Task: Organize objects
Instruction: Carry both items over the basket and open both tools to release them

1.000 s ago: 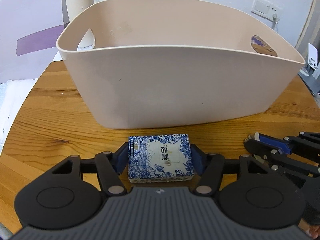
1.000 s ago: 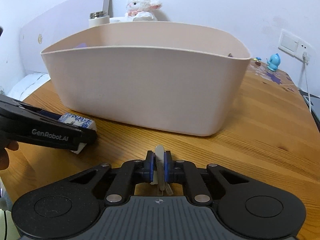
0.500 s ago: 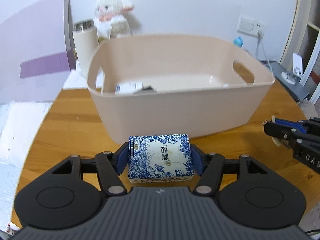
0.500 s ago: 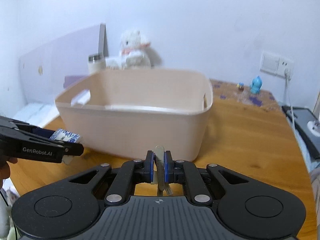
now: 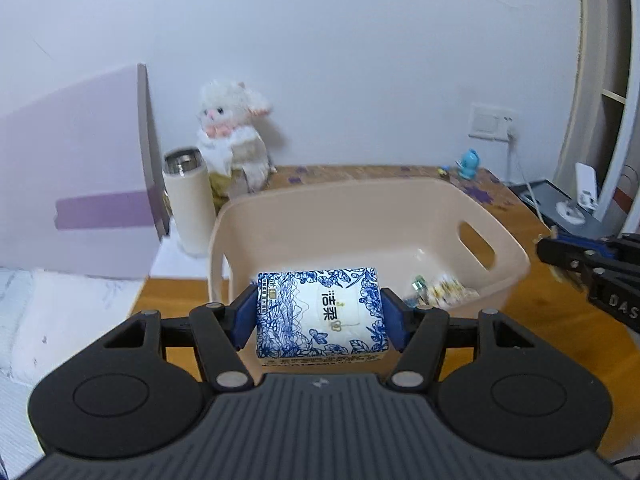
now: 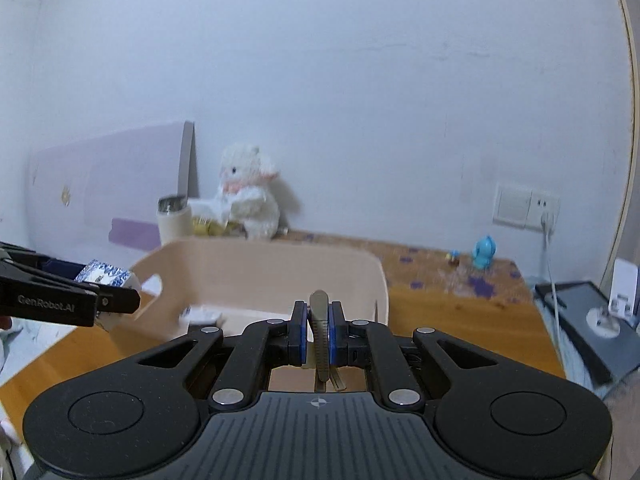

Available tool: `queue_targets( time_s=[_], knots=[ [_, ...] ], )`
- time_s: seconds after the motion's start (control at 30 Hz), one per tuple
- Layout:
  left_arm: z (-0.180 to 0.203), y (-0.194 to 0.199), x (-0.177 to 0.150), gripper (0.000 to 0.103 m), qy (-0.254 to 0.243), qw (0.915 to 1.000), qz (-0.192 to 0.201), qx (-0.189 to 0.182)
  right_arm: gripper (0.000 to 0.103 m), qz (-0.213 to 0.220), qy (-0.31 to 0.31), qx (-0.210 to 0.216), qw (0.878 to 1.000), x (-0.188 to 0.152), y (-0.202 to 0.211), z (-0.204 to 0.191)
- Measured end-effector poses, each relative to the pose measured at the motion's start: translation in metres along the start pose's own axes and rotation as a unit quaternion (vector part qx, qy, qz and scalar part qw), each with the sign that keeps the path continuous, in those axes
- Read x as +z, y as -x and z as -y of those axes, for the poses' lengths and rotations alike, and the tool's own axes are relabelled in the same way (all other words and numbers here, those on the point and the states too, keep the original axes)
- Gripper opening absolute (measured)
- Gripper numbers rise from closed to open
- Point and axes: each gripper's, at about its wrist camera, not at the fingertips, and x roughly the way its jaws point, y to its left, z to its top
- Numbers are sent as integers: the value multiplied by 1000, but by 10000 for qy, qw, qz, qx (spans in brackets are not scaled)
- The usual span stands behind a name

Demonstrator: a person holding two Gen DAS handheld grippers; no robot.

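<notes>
Quick headcount: two hand-held grippers, the left hand-held gripper [image 5: 322,314] and the right hand-held gripper [image 6: 319,330]. One blue-and-white tissue pack [image 5: 320,312], one thin grey-green clip [image 6: 319,320], one beige plastic basket [image 5: 516,258], one white plush lamb [image 5: 232,136], one cream thermos [image 5: 189,208], one little blue figurine [image 6: 485,257]. Some small blurry packets in the basket, can't count those.

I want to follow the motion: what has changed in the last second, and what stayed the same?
Both grippers rose from table height to above the beige basket. The left gripper lifted the blue-and-white tissue pack off the table; the right gripper lifted the thin grey clip-like item. Both grips stayed shut; basket stayed put.
</notes>
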Motion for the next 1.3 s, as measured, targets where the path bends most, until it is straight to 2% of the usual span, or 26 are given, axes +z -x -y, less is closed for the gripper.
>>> queue_targets(
  time_s=[0.23,0.43,0.63,0.77,0.83,1.0,1.07,1.1,1.13,1.23,1.3],
  knots=[
    [-5,-31,28,65,168,9990,119,389,10,47,-295,15,9996,25,-34,7],
    [-5,-68,37,65,237,9985,-187,463,10,-73,-385,-25,9992,34,-63,9],
    [-1,-114,31,65,132,9955,-678,649,10,-472,-204,-137,9986,27,-96,-2],
    [-4,-137,24,65,184,9923,-1053,625,10,-852,-95,-74,9963,18,-115,-7],
    [-2,-140,22,65,82,9916,-1060,738,10,-1048,-15,-50,9945,13,-124,-9],
    [-1,-141,24,66,52,9913,-1163,616,11,-1379,76,149,9903,1,-138,-12],
    [-1,-141,24,66,48,9911,-1171,625,18,-1433,1,166,9895,-1,-139,-11],
    [-2,-141,23,67,58,9913,-1163,618,29,-1433,-25,170,9895,-2,-138,-11],
    [-1,-140,23,72,59,9913,-1161,624,38,-1425,-38,173,9896,-2,-136,-10],
    [-4,-135,26,83,101,9919,-1088,655,57,-1333,-67,141,9910,0,-128,-8],
    [-5,-130,28,86,105,9925,-1030,653,63,-1262,-108,129,9919,3,-121,-6]
  ],
)
